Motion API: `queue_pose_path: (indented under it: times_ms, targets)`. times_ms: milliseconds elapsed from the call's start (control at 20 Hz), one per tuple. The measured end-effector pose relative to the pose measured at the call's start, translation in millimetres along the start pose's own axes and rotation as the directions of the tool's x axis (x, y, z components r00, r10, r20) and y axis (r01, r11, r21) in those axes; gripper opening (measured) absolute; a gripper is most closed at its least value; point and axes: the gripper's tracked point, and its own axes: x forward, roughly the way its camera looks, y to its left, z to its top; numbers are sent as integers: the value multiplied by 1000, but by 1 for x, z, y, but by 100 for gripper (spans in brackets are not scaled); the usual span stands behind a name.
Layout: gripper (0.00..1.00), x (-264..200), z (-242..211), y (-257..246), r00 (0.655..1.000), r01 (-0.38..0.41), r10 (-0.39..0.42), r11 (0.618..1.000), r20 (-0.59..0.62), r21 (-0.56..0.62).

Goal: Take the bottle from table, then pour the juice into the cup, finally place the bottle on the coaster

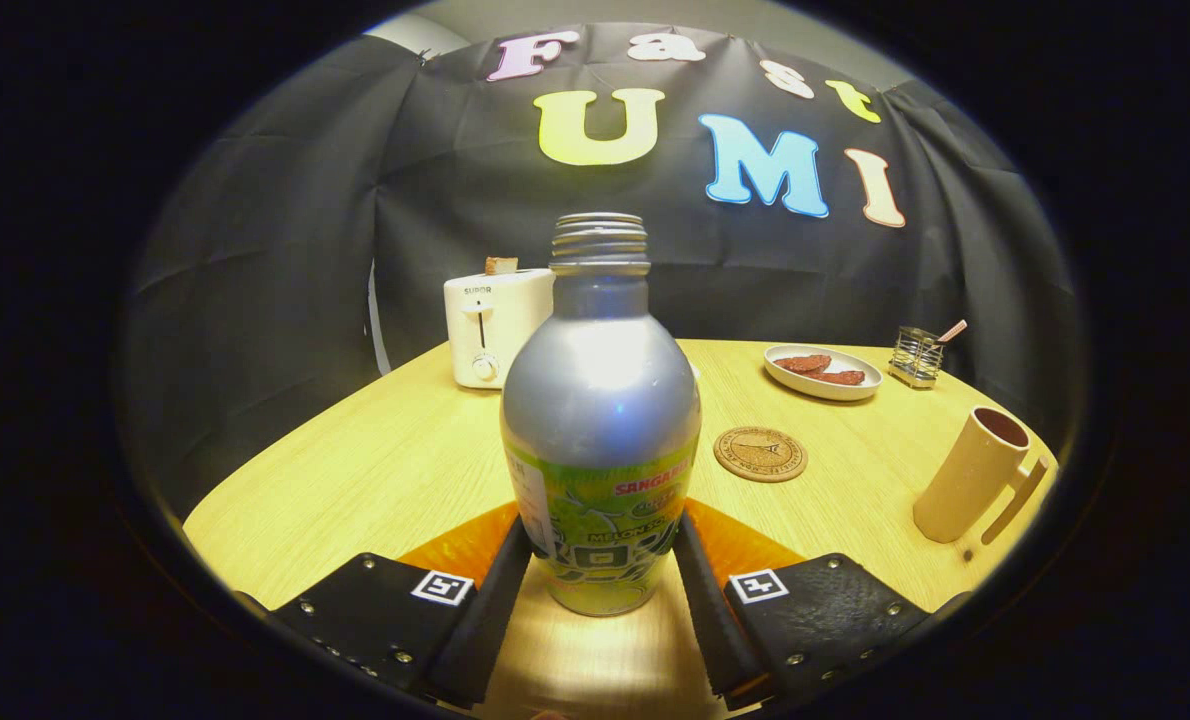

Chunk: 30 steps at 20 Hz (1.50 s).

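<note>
Bottle (600, 420) stands upright between the claw (601, 570) fingers (cap off), which seem pressed on its sides; cup (973, 488) sits ahead-right.

Gripper (600, 560) camera low over table (375, 470), facing booth wall; bottle (600, 420) very close between fingers.

A: What sort of place is showing here?
B: A staged booth dressed as a kitchen or breakfast corner. Black cloth (285, 250) is hanging as the wall behind a light wooden table (375, 470).
A: What is marking it as domestic?
B: A white toaster (495, 325) is holding a slice of bread (501, 265); a plate (822, 372) is carrying food beside a small wire holder (916, 356); a cork coaster (760, 453) and a handled cup (975, 486) are sitting nearer.
</note>
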Motion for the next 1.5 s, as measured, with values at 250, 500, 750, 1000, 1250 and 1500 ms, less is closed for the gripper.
queue_pose_path:
  times_ms: [250, 500, 750, 1000, 1250, 1500]
  targets:
    - [75, 2, 16, 1, 998, -43, 43, 999, -36, 2]
    - [72, -6, 52, -15, 999, -38, 40, 993, -10, 115]
    - [71, -14, 78, -35, 1000, -21, 18, 981, 17, 195]
    - [71, -19, 90, -55, 1000, -8, 5, 972, 11, 236]
    - [71, -23, 93, -79, 999, 40, -37, 954, -16, 296]
    - [71, -23, 96, -101, 997, 77, -71, 938, -29, 337]
